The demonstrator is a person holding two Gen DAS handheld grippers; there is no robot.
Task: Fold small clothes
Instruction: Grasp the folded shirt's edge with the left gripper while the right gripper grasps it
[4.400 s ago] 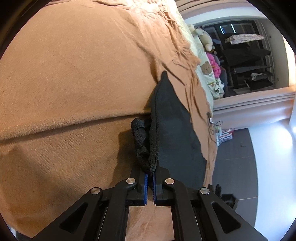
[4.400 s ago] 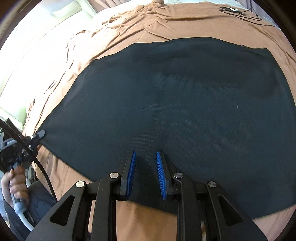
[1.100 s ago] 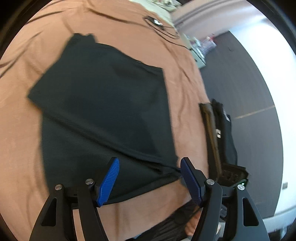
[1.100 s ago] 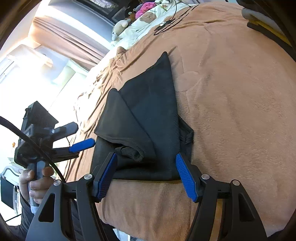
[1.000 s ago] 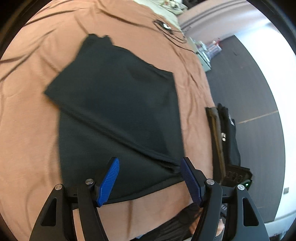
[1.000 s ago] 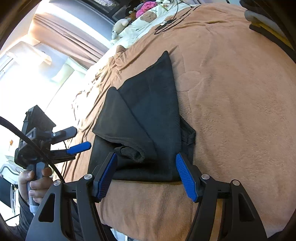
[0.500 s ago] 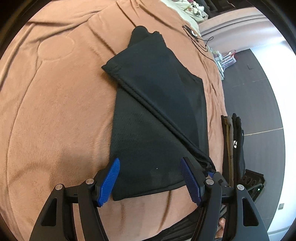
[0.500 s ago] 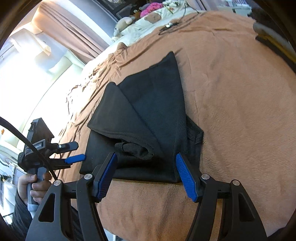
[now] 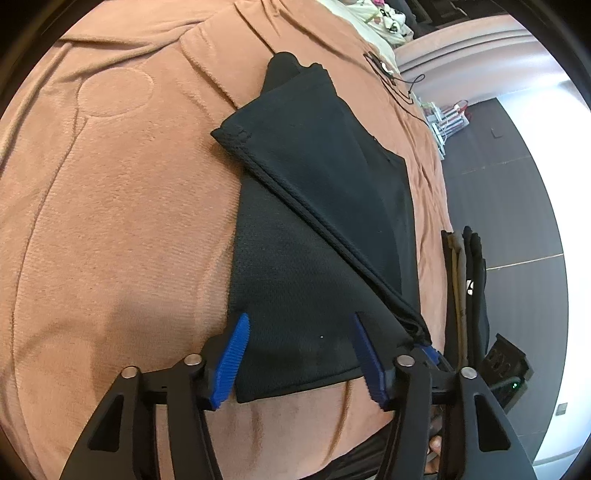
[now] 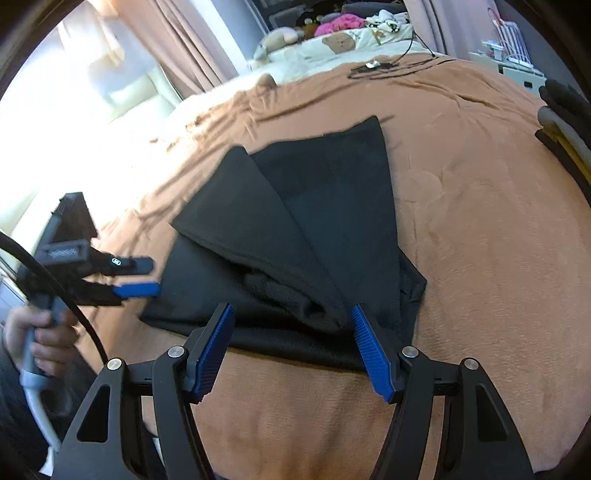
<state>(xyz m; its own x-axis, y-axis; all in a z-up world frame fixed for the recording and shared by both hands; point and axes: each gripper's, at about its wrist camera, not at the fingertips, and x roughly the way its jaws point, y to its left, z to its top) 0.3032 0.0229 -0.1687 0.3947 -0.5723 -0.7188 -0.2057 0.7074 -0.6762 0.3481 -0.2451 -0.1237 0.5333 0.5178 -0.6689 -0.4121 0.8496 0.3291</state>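
Note:
A black mesh garment (image 9: 317,206) lies on the brown bedspread (image 9: 110,221), with one side folded diagonally over the rest. My left gripper (image 9: 299,325) hangs low over the garment's near corner, jaws closing; the cloth lies between the blue pads (image 9: 232,354), which do not press on it. In the right wrist view the same garment (image 10: 295,229) shows a bunched fold at its near edge. My right gripper (image 10: 291,314) stands open just above that edge and grips nothing. The left gripper (image 10: 142,277) shows at the garment's left corner, held by a hand (image 10: 40,332).
A stack of folded clothes (image 9: 469,277) sits at the bed's edge, seen also as a stack (image 10: 565,136) at the far right. A black cable (image 10: 388,66) lies farther up the bedspread (image 10: 480,240). Pillows and soft toys (image 10: 332,33) are at the head, dark floor (image 9: 509,221) beside the bed.
The left gripper has come down and in over the garment's near corner, and its jaws have narrowed. The right gripper has rolled and shifted, with its jaws unchanged.

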